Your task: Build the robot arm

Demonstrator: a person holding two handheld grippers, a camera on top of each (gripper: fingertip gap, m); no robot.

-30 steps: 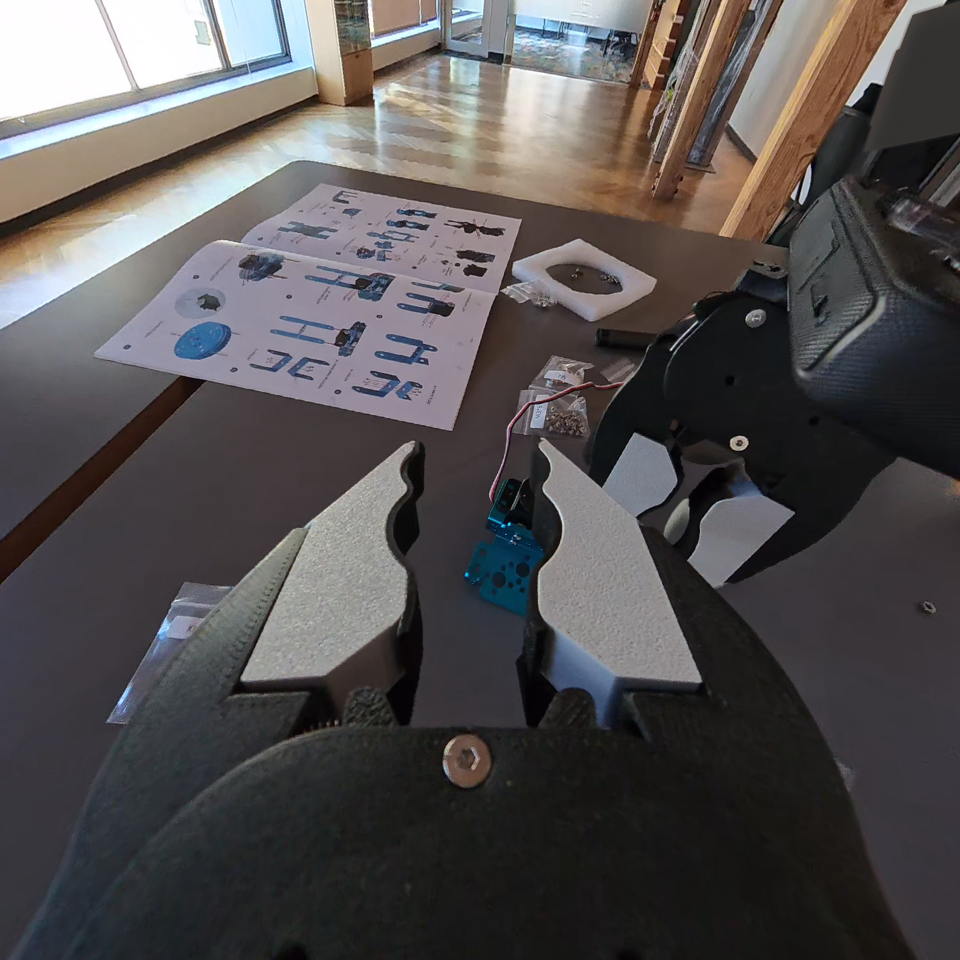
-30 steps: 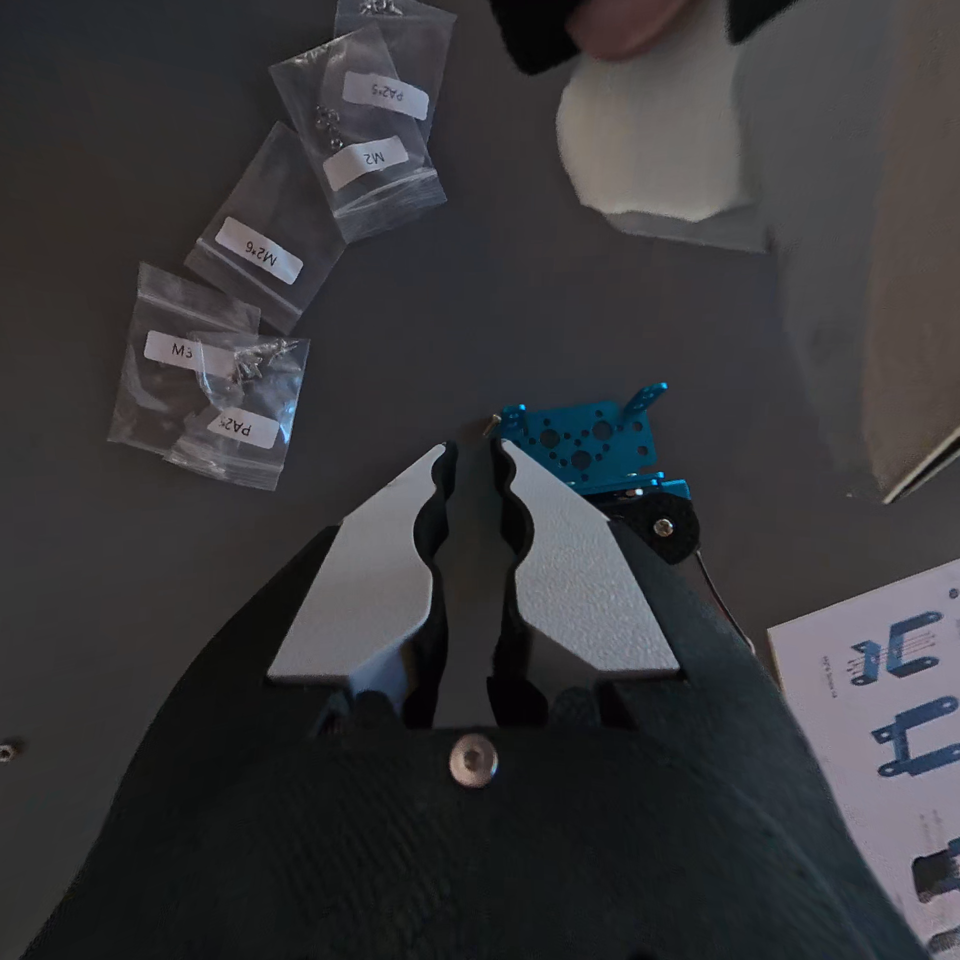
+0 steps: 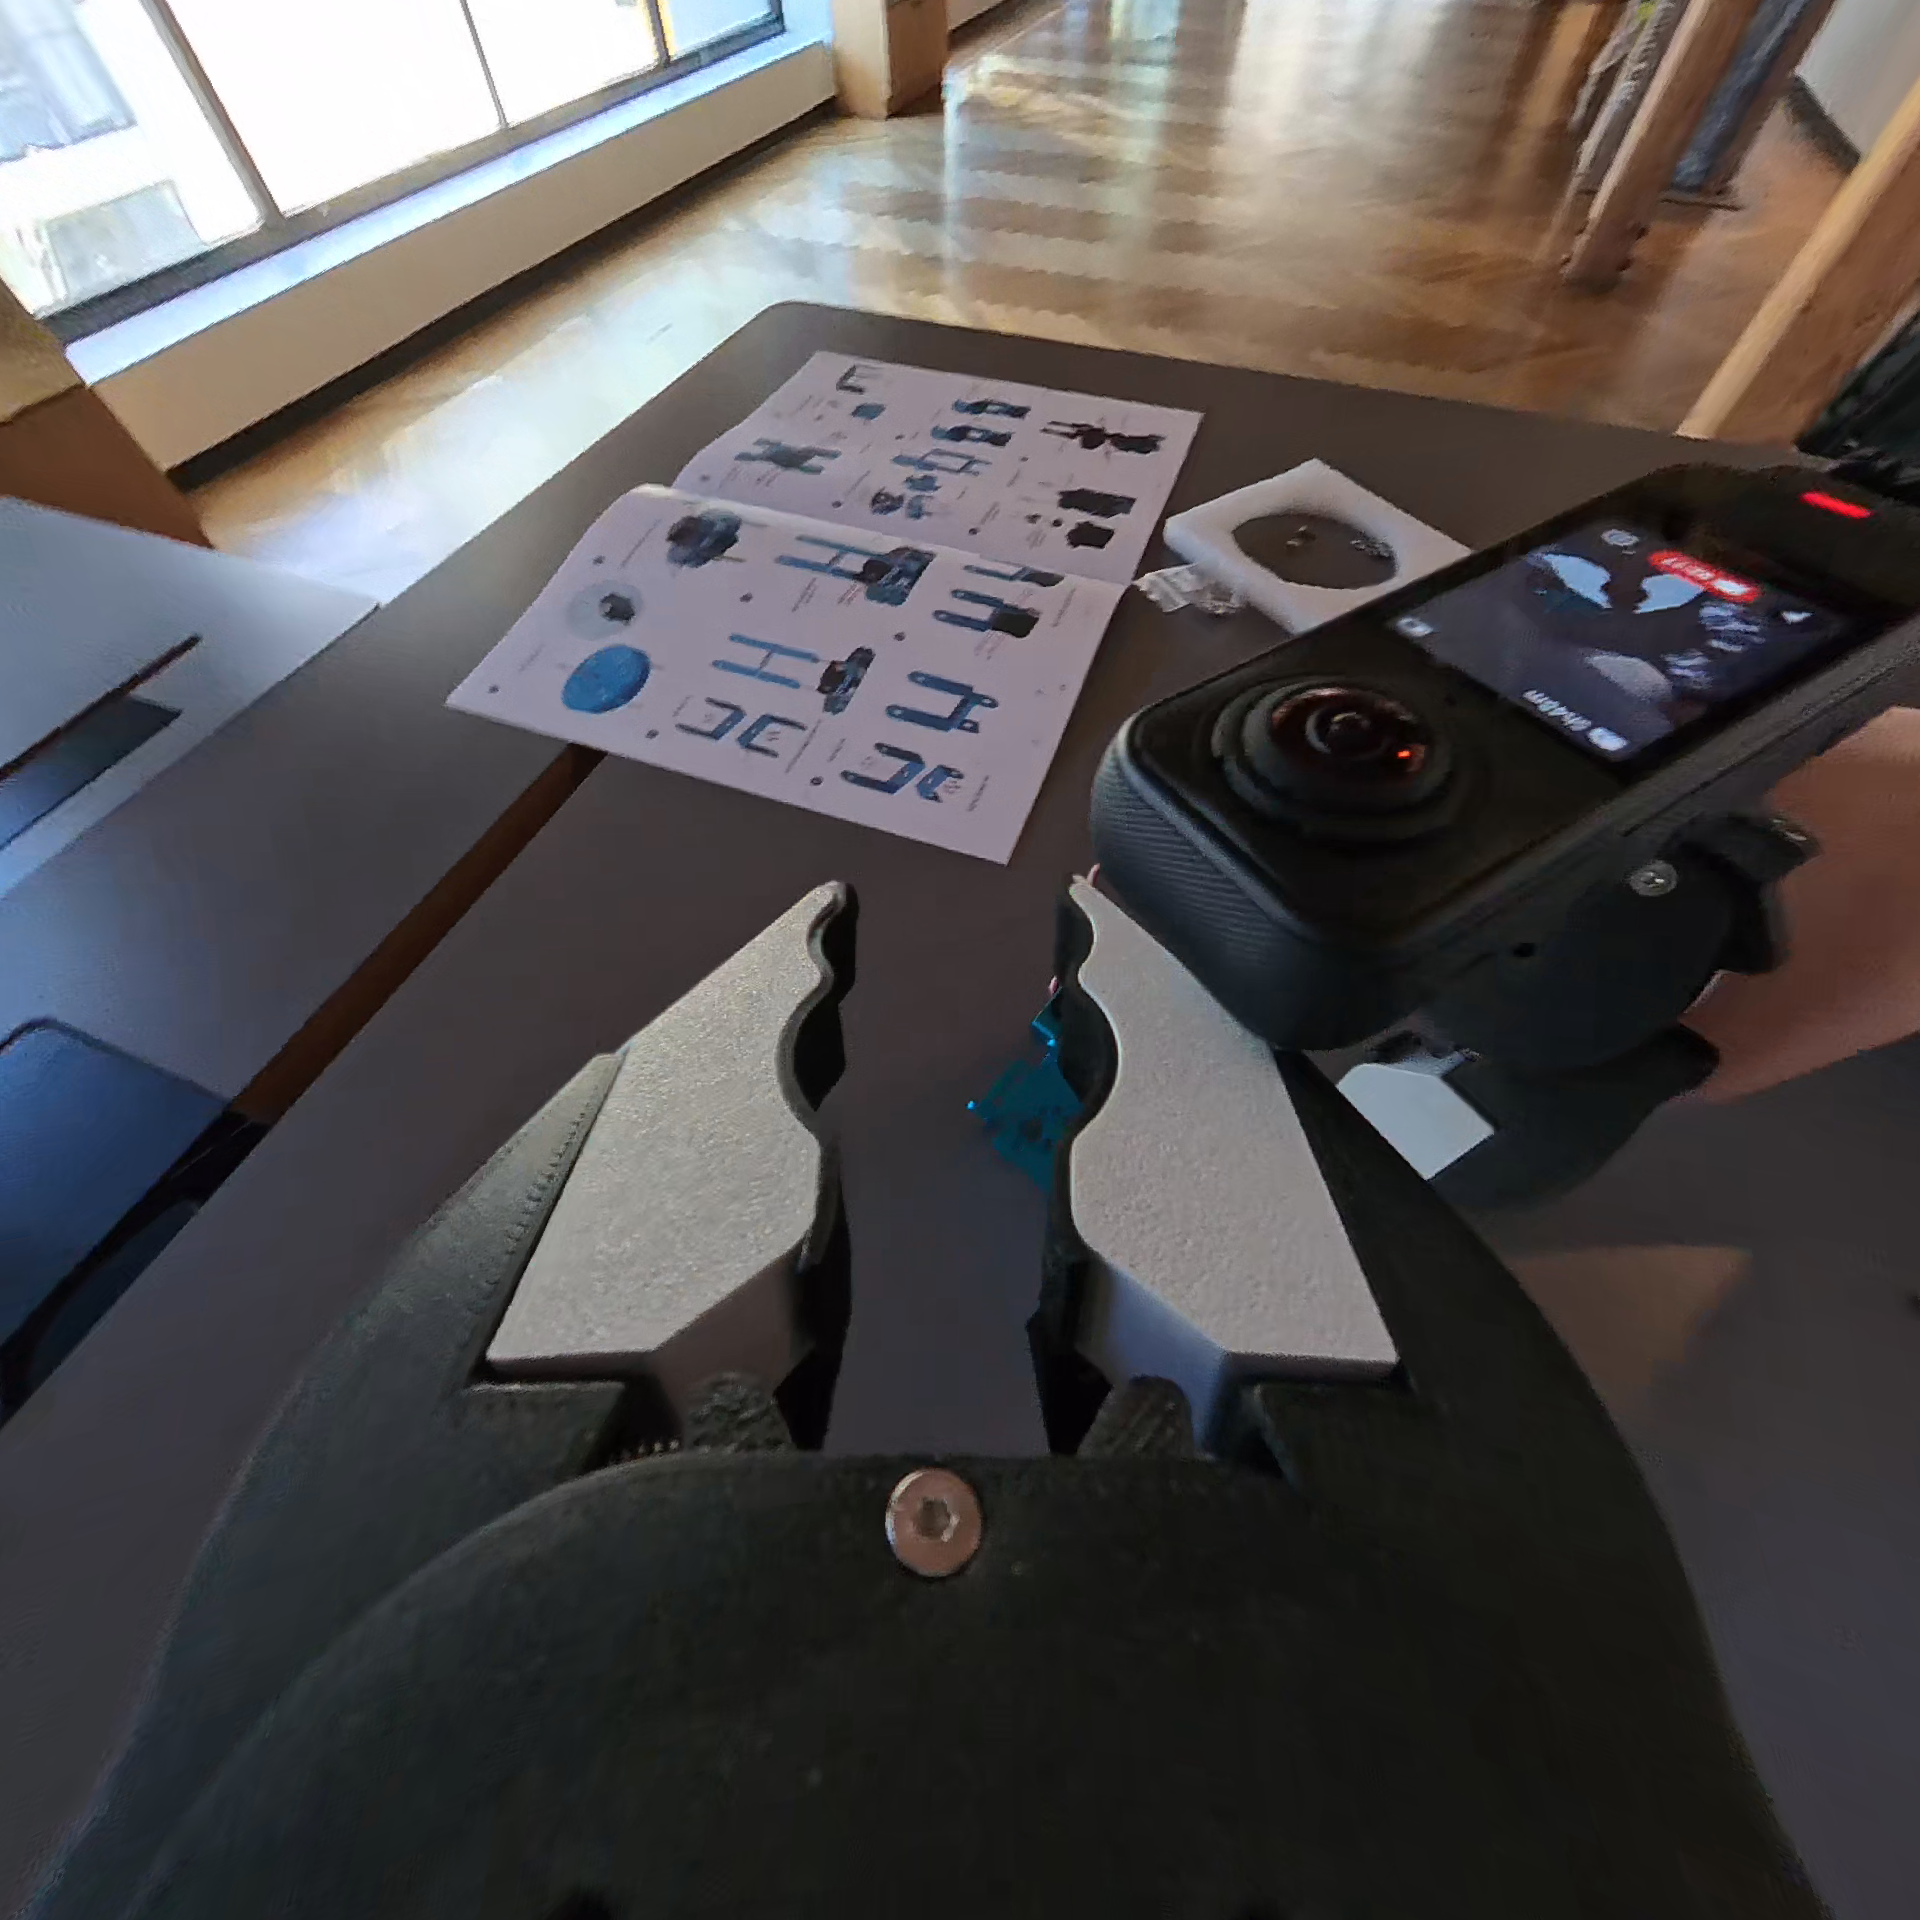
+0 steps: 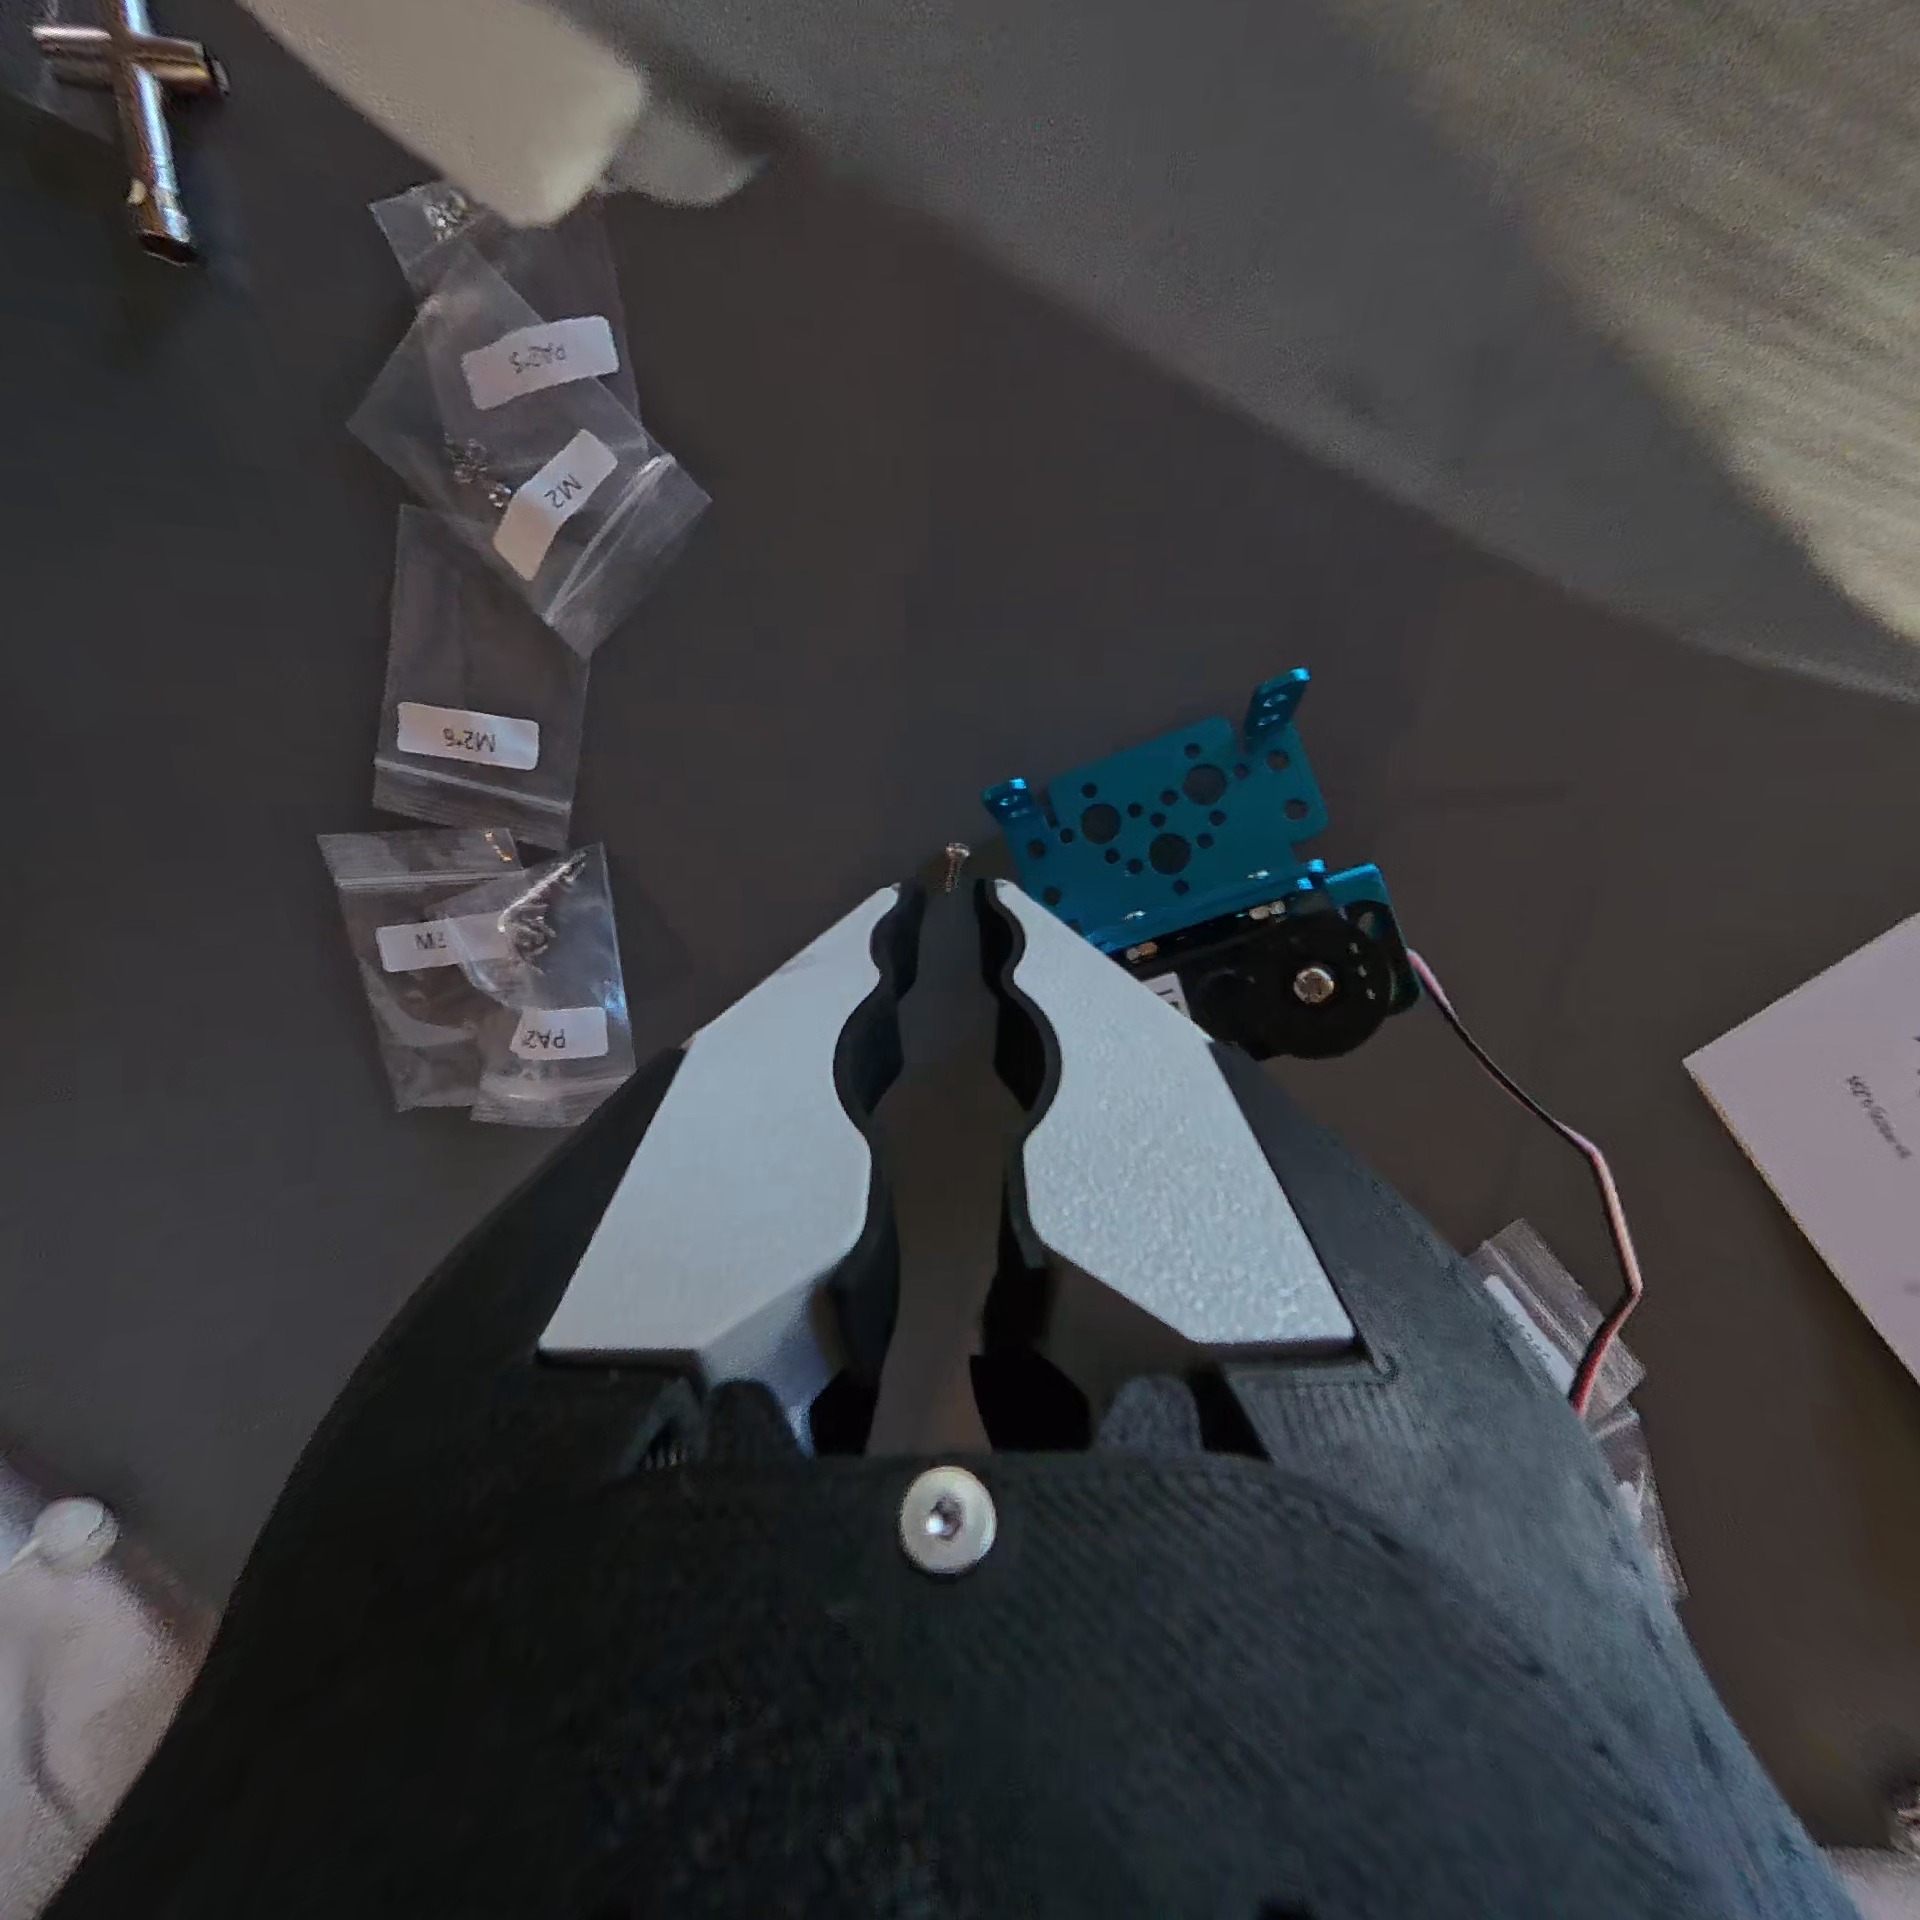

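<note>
Midway across the counter (image 3: 312, 935), well off its edges: blue servo bracket (image 4: 1174, 831), light, stiff, graspable by flat sides; right tool (image 4: 943, 891) seemingly pinching tiny screw (image 4: 954, 860); left tool (image 3: 951, 914) released, empty.

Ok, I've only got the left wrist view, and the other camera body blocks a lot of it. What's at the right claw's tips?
Observer: A small screw sits right at the right claw tips, beside the blue bracket. I can't tell whether it's gripped.
Operator: Any spare screws around?
Observer: Yes, clear bags of screws lie on the table, left of that claw in its view.
Operator: Any tool?
Observer: A metal cross wrench lies beyond the bags.
</note>
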